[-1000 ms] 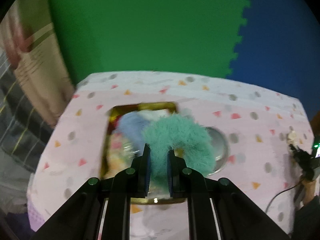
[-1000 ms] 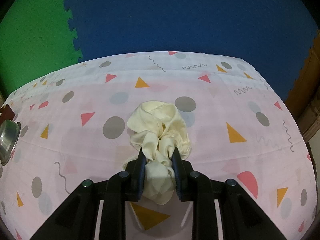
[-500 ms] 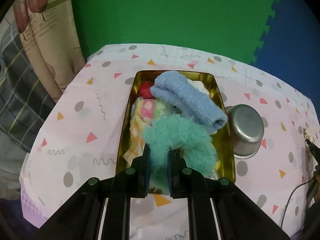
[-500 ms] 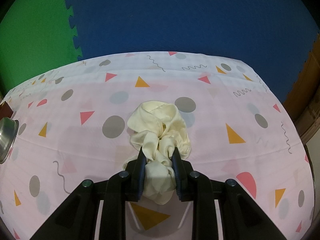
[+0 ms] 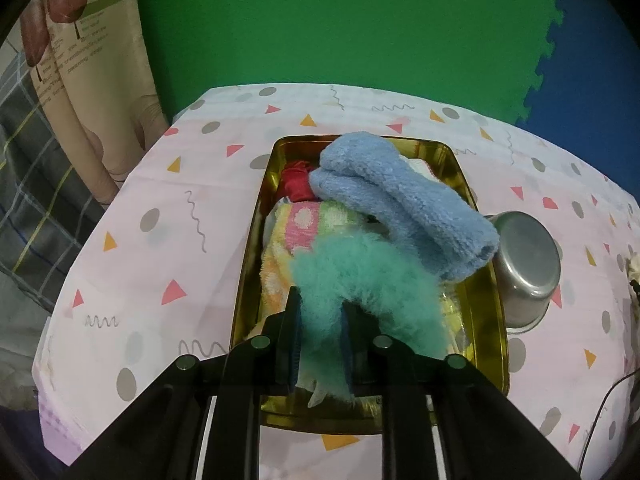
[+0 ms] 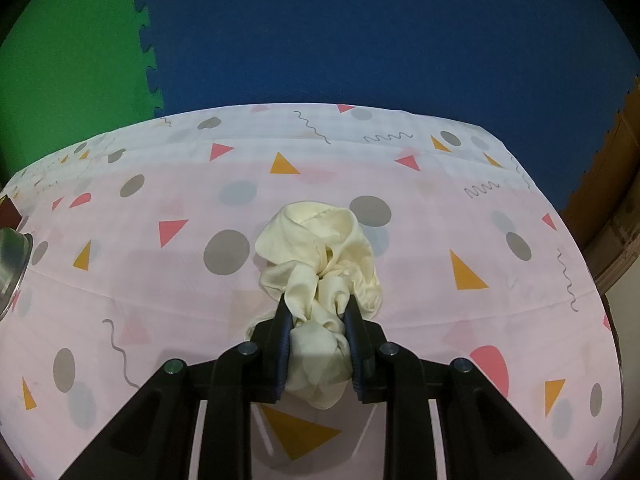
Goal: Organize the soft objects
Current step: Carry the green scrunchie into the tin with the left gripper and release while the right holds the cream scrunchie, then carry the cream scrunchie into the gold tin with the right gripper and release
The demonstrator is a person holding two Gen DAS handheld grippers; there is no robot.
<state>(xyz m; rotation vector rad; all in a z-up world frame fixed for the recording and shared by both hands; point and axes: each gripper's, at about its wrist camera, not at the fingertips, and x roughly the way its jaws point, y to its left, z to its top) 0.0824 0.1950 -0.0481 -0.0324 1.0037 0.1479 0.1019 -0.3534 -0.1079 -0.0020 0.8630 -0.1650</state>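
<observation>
While the teal scrunchie (image 5: pixel 360 280) hangs pinched in the left gripper (image 5: pixel 320 334) over the near end of the gold tray (image 5: pixel 486 312), the job looks well along but not finished. That tray, lying lengthwise toward the left end of the surface (image 5: pixel 160 240), already holds a blue towel (image 5: pixel 404 200) draped across its far half and out over its right rim, a red cloth (image 5: pixel 298 182) in the far left corner, and a striped pastel cloth (image 5: pixel 292 240) along the left wall. Whether the teal one touches the pile beneath cannot be told. Letting it go there would probably settle that piece. One more remains outside: the cream scrunchie (image 6: pixel 320 264), clamped at its near end by the right gripper (image 6: pixel 318 346), with its far loops resting on the surface mid-width, well apart from the tray. It most likely needs carrying leftward to join the rest. A steel bowl (image 5: pixel 524 268) sits upended just beside the tray's right rim, and green and blue foam mats (image 6: pixel 360 32) stand behind the far edge.
</observation>
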